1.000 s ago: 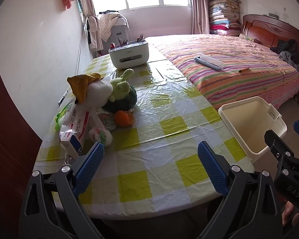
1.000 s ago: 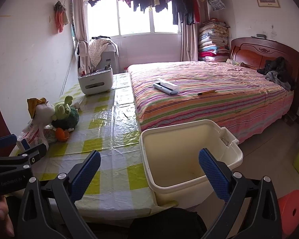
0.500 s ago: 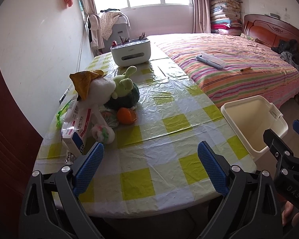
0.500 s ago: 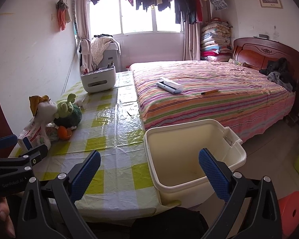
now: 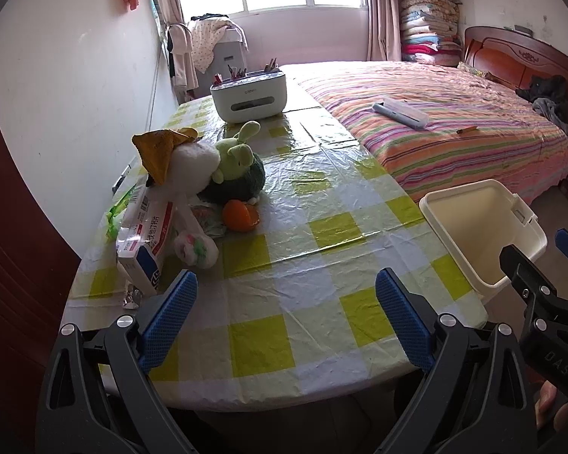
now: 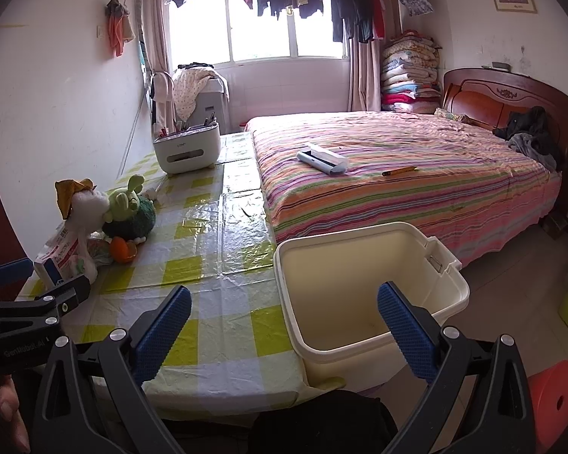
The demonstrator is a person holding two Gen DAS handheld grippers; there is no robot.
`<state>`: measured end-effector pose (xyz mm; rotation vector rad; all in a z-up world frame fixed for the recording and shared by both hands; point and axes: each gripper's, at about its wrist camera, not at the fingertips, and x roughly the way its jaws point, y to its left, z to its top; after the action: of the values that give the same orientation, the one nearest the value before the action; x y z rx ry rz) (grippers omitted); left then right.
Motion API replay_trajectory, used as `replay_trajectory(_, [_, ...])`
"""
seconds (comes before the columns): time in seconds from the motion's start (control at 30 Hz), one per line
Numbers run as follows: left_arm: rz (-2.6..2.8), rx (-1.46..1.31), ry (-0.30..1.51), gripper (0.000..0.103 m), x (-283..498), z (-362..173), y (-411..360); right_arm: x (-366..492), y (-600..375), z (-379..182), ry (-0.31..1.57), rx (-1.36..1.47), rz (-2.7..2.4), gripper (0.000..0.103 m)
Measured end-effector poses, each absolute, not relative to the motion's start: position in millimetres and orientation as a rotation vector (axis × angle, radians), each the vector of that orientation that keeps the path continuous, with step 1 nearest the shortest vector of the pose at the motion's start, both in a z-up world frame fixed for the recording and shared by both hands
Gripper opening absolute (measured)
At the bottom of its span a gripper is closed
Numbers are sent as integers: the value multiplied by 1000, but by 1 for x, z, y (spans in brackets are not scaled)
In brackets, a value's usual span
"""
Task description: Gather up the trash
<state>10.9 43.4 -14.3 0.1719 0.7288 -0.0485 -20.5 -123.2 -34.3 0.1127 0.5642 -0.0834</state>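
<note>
Through the left wrist camera, my left gripper (image 5: 284,317) hovers with jaws wide over the counter (image 5: 322,227); orange peel (image 5: 240,215) and wrappers (image 5: 147,238) sit at 11 o'clock, the cream bin (image 5: 484,227) at 2 o'clock. Through the right wrist camera, my right gripper (image 6: 284,335) is spread wide, empty, above the bin (image 6: 363,283); the peel (image 6: 122,249) lies at 10 o'clock.

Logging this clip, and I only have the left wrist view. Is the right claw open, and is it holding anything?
Observer: The right claw is open, with nothing between its fingers.
Reviewer: Any trash in the bin?
Observer: The right wrist view looks down into the cream bin, and nothing lies inside.
Reviewer: Is there anything on the floor beside it?
Observer: A red stool stands on the floor to the bin's right.
</note>
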Motion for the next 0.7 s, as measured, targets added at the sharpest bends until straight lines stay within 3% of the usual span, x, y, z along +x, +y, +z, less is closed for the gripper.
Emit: replay_trajectory(0.7, [-51, 176, 728, 94, 8, -14, 42, -22, -124, -33, 563, 91, -98, 96])
